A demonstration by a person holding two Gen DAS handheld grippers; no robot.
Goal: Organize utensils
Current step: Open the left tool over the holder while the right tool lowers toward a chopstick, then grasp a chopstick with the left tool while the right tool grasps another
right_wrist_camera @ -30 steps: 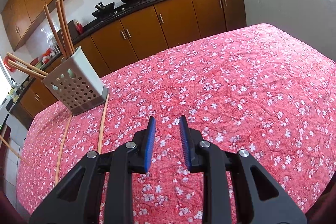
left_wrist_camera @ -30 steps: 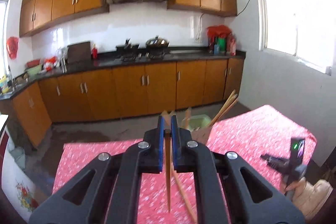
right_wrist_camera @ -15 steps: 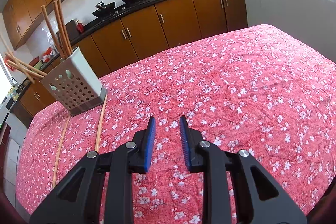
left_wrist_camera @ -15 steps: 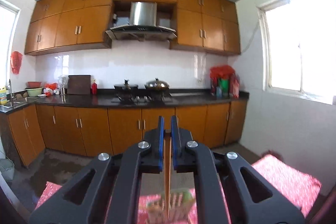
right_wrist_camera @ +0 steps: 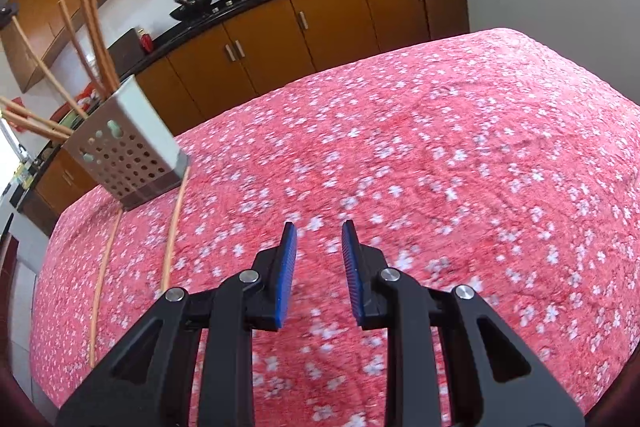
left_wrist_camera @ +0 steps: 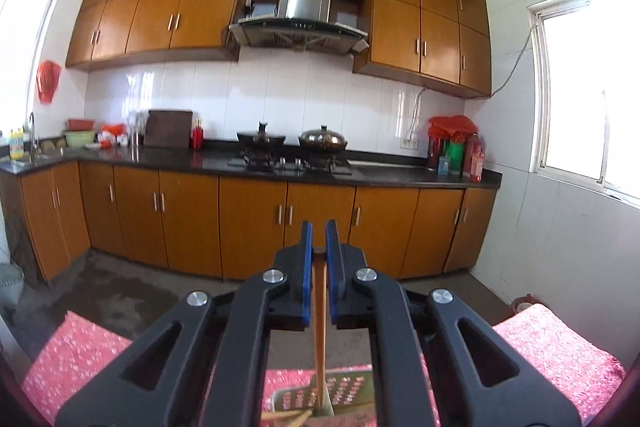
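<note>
My left gripper [left_wrist_camera: 319, 227] is shut on a wooden chopstick [left_wrist_camera: 319, 327] that hangs straight down between its blue pads. The chopstick's lower end reaches into the perforated metal utensil holder [left_wrist_camera: 344, 393] directly below. In the right wrist view the same holder [right_wrist_camera: 124, 153] stands at the far left of the table with several chopsticks [right_wrist_camera: 94, 39] leaning out of it. Two loose chopsticks [right_wrist_camera: 173, 231] [right_wrist_camera: 105, 267] lie on the cloth in front of the holder. My right gripper [right_wrist_camera: 318, 235] is open and empty, low over the table.
The table wears a red floral cloth [right_wrist_camera: 440, 167]. Its far edge [right_wrist_camera: 360, 67] faces orange kitchen cabinets [left_wrist_camera: 248, 227] and a dark counter with a stove and pots [left_wrist_camera: 292, 147]. A window [left_wrist_camera: 592, 95] is on the right wall.
My left gripper has tilted up and moved over the holder, bringing the held chopstick down into it. My right gripper has shifted slightly closer to the cloth and stayed open.
</note>
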